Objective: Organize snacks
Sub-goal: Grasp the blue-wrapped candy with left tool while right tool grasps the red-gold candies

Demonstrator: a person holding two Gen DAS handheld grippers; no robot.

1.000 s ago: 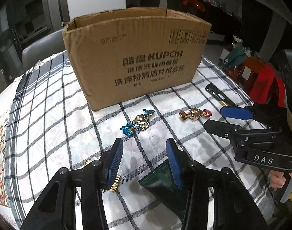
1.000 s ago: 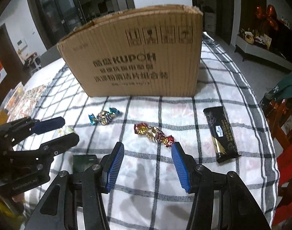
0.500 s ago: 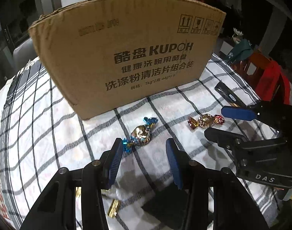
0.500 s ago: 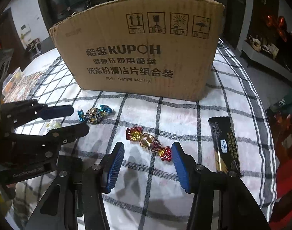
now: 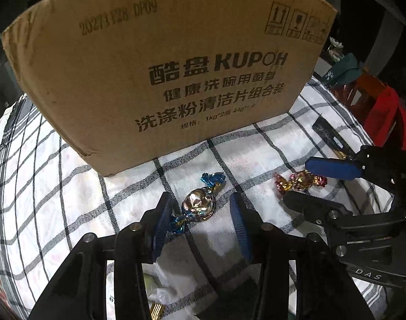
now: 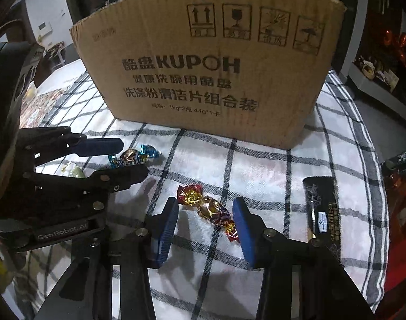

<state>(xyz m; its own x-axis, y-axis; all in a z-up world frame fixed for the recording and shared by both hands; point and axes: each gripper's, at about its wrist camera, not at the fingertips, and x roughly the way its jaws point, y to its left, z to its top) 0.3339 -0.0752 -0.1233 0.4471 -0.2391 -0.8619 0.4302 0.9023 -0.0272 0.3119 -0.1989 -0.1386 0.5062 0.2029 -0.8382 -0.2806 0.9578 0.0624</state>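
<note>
While both grippers sit low over the checked cloth on the desk (image 6: 269,176), each has a wrapped sweet framed between spread fingers, gripping nothing yet. At the left, the left gripper (image 5: 200,222) brackets the blue-ended candy (image 5: 200,204); its long axis runs diagonally, one twisted tail touching or just beside the left finger (image 5: 163,224), the other pointing toward the cardboard box (image 5: 163,80). Further right, the right gripper (image 6: 206,228) straddles the red-ended candy (image 6: 209,209), which also lies on a slant, its near tail just beside the right finger (image 6: 242,226). Each sweet is nearest its own gripper, so both pinches look ready; the foil bodies sit roughly centred. At far right a dark snack bar (image 6: 321,208) lies lengthwise, well apart from either gripper.
</note>
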